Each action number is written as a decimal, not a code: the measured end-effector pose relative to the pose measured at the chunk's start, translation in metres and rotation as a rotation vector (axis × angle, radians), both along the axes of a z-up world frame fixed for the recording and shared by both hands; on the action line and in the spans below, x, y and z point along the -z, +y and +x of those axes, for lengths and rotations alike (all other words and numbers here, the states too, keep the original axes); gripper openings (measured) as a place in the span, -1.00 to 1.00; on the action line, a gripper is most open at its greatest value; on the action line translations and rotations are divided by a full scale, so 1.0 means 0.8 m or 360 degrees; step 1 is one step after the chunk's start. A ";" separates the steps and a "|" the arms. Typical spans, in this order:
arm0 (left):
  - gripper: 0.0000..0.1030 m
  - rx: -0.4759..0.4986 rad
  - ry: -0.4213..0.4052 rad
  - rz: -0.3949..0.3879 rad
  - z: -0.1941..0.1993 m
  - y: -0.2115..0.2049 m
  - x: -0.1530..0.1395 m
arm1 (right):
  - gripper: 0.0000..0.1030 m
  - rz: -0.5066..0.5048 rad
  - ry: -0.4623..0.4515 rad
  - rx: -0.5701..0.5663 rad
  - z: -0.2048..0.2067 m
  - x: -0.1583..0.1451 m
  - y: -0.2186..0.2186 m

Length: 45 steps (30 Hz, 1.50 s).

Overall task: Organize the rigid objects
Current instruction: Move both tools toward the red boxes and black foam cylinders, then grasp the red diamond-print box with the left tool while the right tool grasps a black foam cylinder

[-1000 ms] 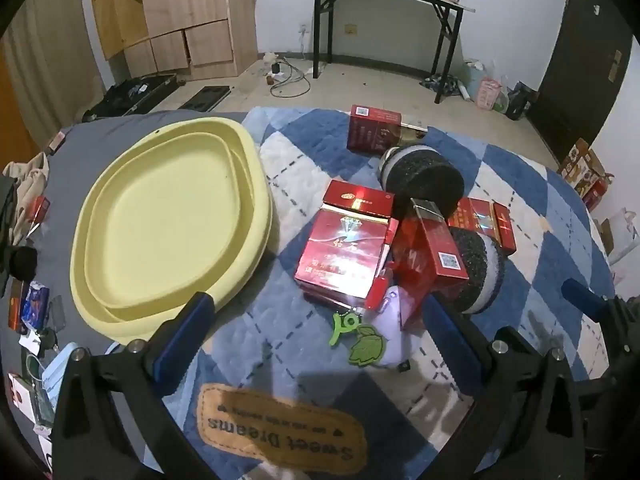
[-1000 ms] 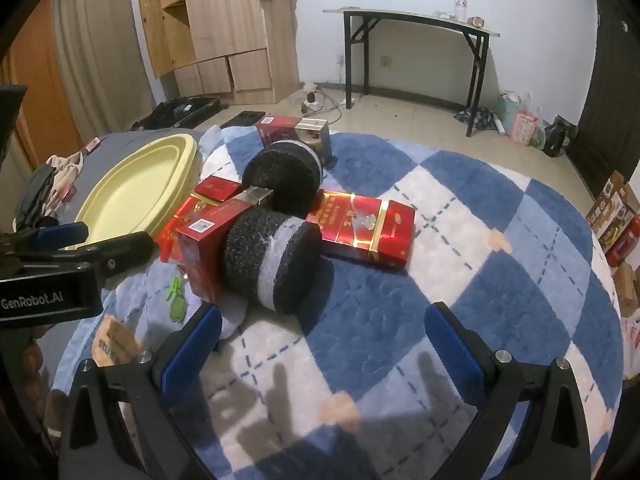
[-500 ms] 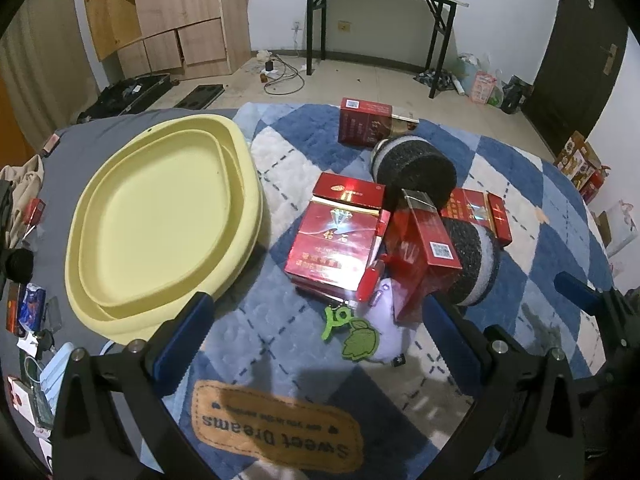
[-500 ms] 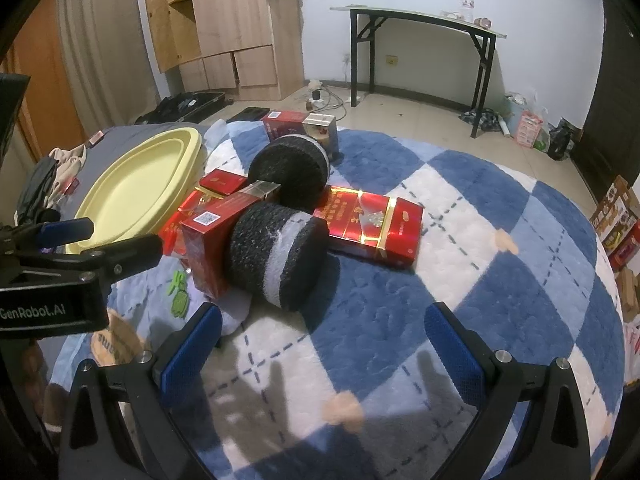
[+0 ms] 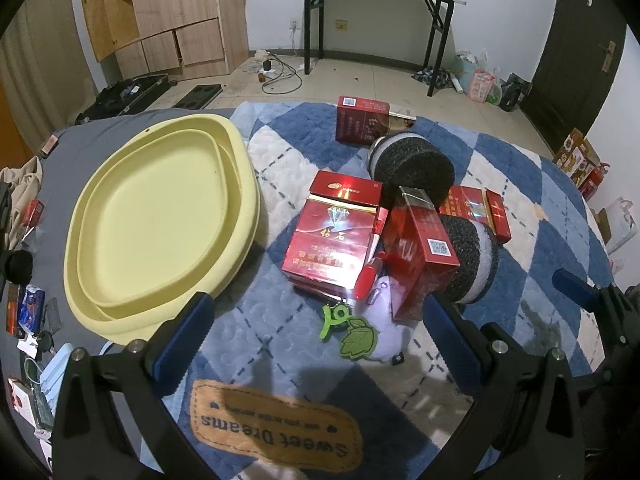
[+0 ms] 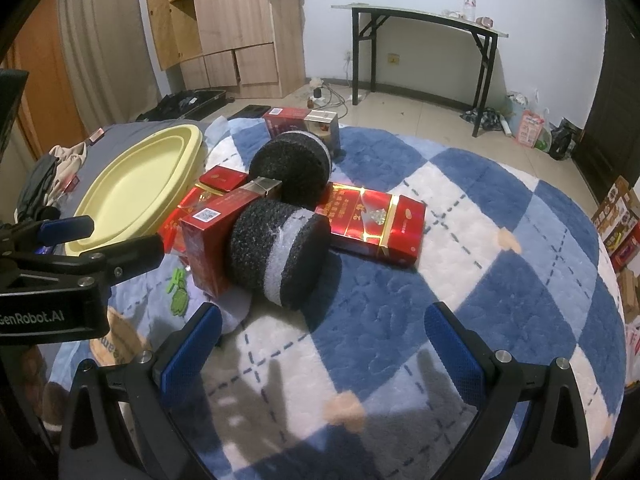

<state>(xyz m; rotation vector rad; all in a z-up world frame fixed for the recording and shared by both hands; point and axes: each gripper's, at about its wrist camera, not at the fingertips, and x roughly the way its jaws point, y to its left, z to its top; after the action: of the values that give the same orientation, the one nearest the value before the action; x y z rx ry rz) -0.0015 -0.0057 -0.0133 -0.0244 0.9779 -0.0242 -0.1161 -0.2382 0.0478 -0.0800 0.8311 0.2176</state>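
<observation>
Several red cigarette cartons lie in a heap on the blue-and-white blanket: a flat carton (image 5: pixel 332 240), an upright carton (image 5: pixel 420 252) (image 6: pixel 212 236), a far carton (image 5: pixel 362 124) and a flat carton on the right (image 6: pixel 376 224). Two black foam rolls (image 5: pixel 412 166) (image 6: pixel 280 252) lie among them. A pale yellow tray (image 5: pixel 156 216) (image 6: pixel 140 188) sits to the left. My left gripper (image 5: pixel 316 340) is open and empty, just short of the heap. My right gripper (image 6: pixel 320 344) is open and empty, in front of the near foam roll.
A green leaf tag and lilac pouch (image 5: pixel 356 336) lie at the front of the heap. Small clutter (image 5: pixel 28 312) covers the grey sheet at the left. A wooden cabinet (image 6: pixel 228 28) and a black table (image 6: pixel 424 52) stand behind. Boxes (image 6: pixel 620 216) sit at the right.
Both grippers have drawn back and risen slightly, so the heap looks a little further off. Nothing on the blanket has moved. Both grippers stay open.
</observation>
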 end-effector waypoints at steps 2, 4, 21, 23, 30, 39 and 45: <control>1.00 0.0001 -0.0001 0.0010 -0.001 0.000 0.001 | 0.99 0.0000 0.0001 0.0001 0.000 0.000 0.000; 1.00 0.0005 0.0000 0.0020 -0.001 -0.001 0.002 | 0.99 0.0000 0.0001 0.0003 0.000 0.000 0.000; 1.00 -0.0001 0.0006 -0.0023 -0.002 0.006 0.000 | 0.99 -0.0006 0.0003 -0.0001 0.000 0.000 -0.001; 1.00 0.0011 0.0003 -0.0009 -0.001 0.008 -0.002 | 0.99 -0.0003 0.0006 0.0003 0.000 0.000 -0.002; 1.00 0.0031 0.0050 0.0019 0.007 0.016 0.003 | 0.99 0.0015 0.0011 -0.0013 0.002 0.003 -0.002; 1.00 0.0227 0.0103 0.0093 0.050 0.011 0.002 | 0.99 0.0152 0.0066 0.0015 0.021 0.018 0.001; 1.00 0.0320 0.0152 0.0112 0.088 0.011 0.013 | 0.99 0.0236 0.0075 0.0092 0.038 0.019 -0.004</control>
<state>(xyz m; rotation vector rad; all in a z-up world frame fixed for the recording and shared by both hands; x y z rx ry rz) 0.0687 0.0028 -0.0238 0.1384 1.0735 -0.1746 -0.0853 -0.2413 0.0324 0.0886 0.8603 0.2267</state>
